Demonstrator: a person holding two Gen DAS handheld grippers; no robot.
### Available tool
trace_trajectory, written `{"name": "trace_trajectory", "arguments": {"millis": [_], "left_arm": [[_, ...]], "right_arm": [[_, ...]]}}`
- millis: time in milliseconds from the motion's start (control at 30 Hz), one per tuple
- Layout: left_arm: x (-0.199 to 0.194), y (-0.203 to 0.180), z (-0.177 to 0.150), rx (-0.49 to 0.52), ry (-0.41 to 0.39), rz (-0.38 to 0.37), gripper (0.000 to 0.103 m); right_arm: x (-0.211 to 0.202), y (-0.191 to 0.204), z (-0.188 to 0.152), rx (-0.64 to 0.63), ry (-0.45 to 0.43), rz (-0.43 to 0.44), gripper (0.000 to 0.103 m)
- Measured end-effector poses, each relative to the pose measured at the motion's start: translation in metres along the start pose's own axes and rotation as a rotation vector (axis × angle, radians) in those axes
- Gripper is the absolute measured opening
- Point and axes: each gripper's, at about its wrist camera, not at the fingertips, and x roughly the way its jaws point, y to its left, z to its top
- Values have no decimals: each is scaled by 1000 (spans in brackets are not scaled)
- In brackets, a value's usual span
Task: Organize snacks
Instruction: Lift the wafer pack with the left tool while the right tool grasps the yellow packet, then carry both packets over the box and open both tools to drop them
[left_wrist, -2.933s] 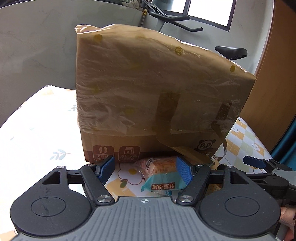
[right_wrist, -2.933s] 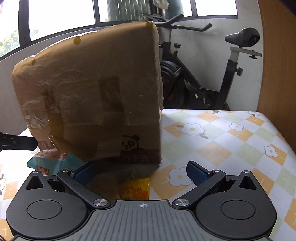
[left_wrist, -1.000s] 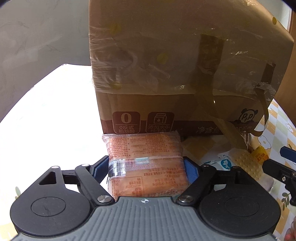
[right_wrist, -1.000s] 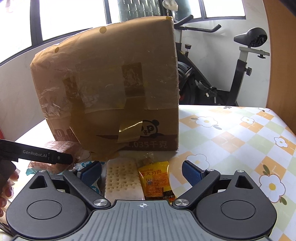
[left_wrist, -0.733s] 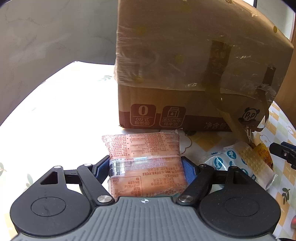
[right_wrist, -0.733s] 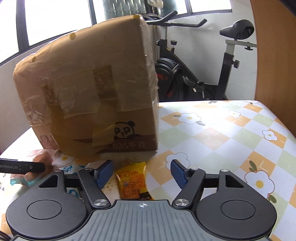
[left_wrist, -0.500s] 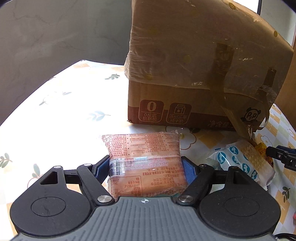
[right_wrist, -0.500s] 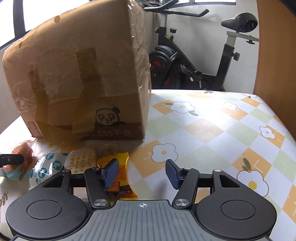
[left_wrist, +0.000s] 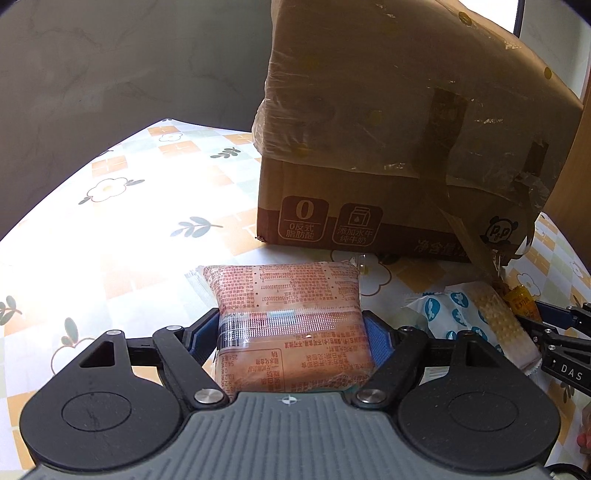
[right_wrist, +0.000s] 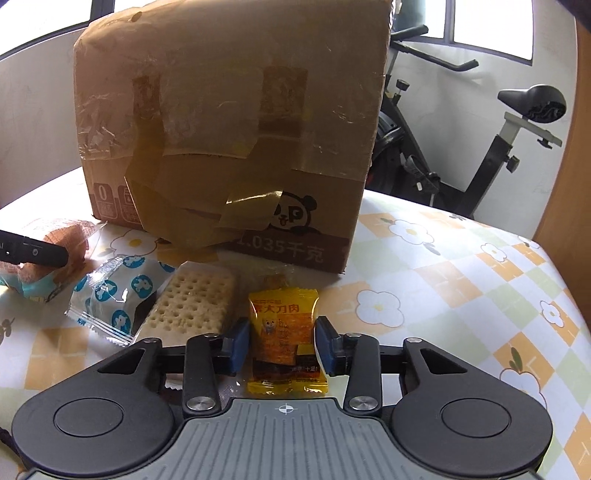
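Note:
My left gripper (left_wrist: 290, 334) is shut on an orange-pink snack packet (left_wrist: 288, 314) and holds it in front of the taped cardboard box (left_wrist: 399, 147). That packet also shows at the left of the right wrist view (right_wrist: 55, 240). My right gripper (right_wrist: 282, 349) has its blue pads close on either side of a small yellow snack packet (right_wrist: 282, 332) lying on the tablecloth; I cannot tell if they touch it. A cracker pack (right_wrist: 192, 306) and a blue-and-white wrapped snack (right_wrist: 114, 295) lie just left of it, in front of the box (right_wrist: 229, 122).
The table has a checked floral cloth (right_wrist: 461, 288). An exercise bike (right_wrist: 480, 147) stands behind the table at the right. A wooden panel (right_wrist: 576, 147) rises at the far right. A grey wall (left_wrist: 110, 74) is behind the table's left side.
My left gripper took hold of the orange-pink packet and drew back from the box with it. My right gripper's jaws narrowed around the yellow packet.

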Motion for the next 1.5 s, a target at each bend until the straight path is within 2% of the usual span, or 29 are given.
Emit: {"name": "trace_trajectory", "arguments": {"millis": [200, 567, 867, 1000, 1133, 1500], "left_arm": [[0, 2, 0, -5, 0, -3, 82], [-6, 2, -1, -26, -19, 14, 80], [-22, 2, 5, -41, -76, 18, 80], [-30, 1, 9, -41, -100, 19, 80], [-41, -1, 15, -39, -133, 20, 80], [-70, -3, 37, -32, -220, 22, 80]], "right_arm": [[0, 0, -1, -17, 5, 5, 34], [-7, -19, -3, 84, -31, 52, 32], [-18, -27, -7, 128, -87, 61, 31], [-21, -32, -5, 163, -80, 63, 31], [-23, -34, 1, 157, -67, 69, 31], [-62, -41, 46, 132, -187, 80, 31]]}}
